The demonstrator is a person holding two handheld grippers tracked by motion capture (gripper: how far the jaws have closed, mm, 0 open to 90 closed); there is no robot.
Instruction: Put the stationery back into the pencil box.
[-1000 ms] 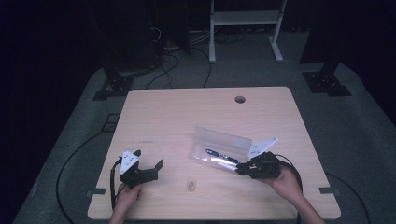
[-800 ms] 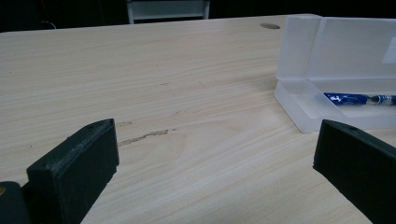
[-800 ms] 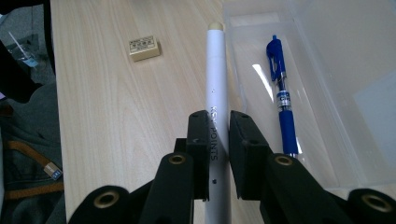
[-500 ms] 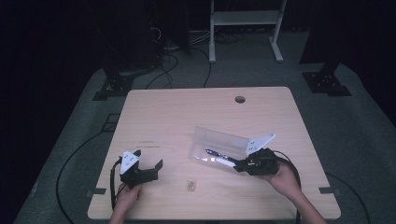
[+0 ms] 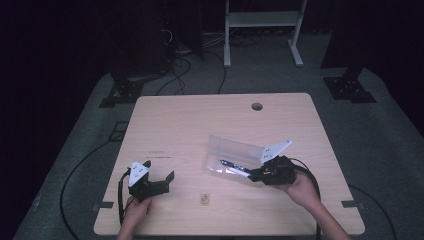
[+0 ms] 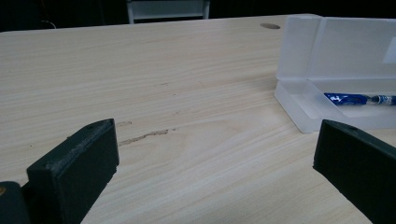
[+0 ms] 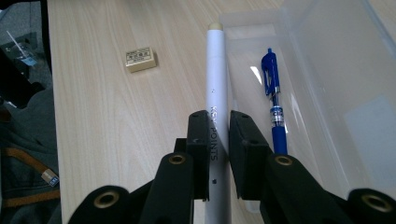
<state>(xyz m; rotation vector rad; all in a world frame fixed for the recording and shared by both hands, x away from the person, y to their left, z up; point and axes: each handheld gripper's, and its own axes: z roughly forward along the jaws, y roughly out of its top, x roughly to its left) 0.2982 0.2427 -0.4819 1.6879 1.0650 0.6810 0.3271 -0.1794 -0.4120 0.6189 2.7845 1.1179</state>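
Right claw [image 7: 218,140] grips a white pen [image 7: 216,88] over the clear case's [image 7: 327,70] near edge; left claw [image 5: 150,181] rests wide apart on the counter [image 5: 200,125].

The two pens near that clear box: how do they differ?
The white pen is plain white with grey lettering; the blue pen is blue with a clip. The white pen is clamped in the right gripper, lying along the front wall of the clear box; the blue pen lies loose inside the box. The white pen looks thicker. Both point the same way, side by side.
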